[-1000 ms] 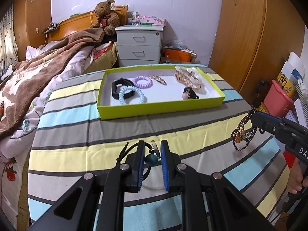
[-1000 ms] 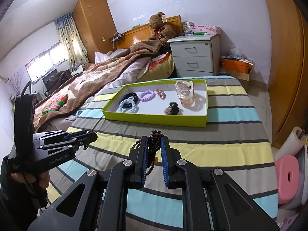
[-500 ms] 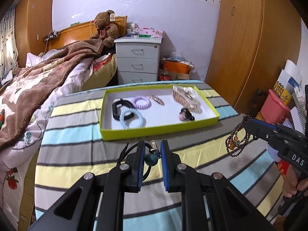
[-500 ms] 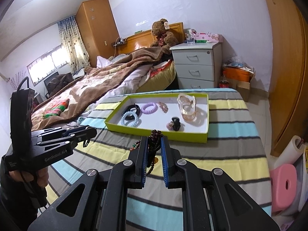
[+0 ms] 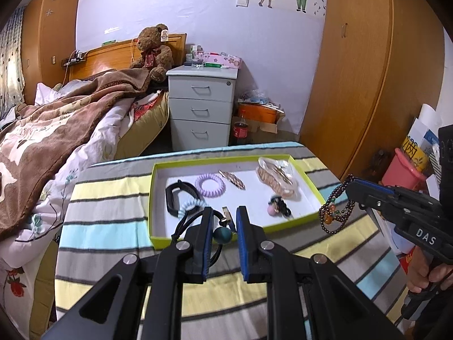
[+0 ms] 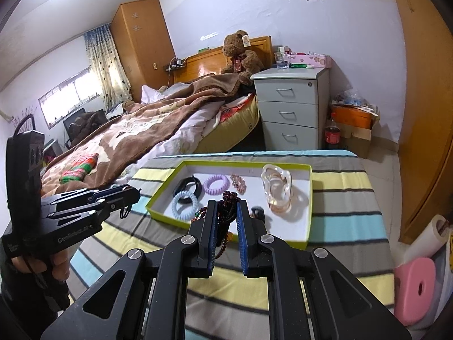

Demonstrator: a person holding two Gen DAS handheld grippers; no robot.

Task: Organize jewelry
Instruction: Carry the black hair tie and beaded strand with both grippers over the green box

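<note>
A yellow-green tray (image 5: 294,223) with a white floor lies on the striped table. In it are a black band (image 5: 172,198), a lilac spiral tie (image 5: 210,184), a pale blue spiral tie (image 5: 189,206), a gold clip (image 5: 232,180), a clear claw clip (image 5: 276,178) and a pink-and-black tie (image 5: 277,208). My left gripper (image 5: 224,211) hovers over the tray's near edge, shut on a black cord tie with a teal ball (image 5: 222,234). My right gripper (image 6: 226,203) is shut on a dark bead bracelet (image 6: 228,198), which dangles above the tray's near rim (image 6: 307,238). Each gripper shows in the other's view: the right gripper (image 5: 349,188) and the left gripper (image 6: 136,191).
A bed with a brown blanket (image 5: 51,130) runs along the table's left side. A white drawer unit (image 5: 202,107) stands beyond the table, and a wooden wardrobe (image 5: 368,70) at the right. A pink bucket (image 5: 405,172) and a pink stool (image 6: 416,286) sit on the floor at the right.
Both grippers have risen and moved forward toward the tray, so their fingertips now overlap its near edge. Each keeps its hold on its piece.
</note>
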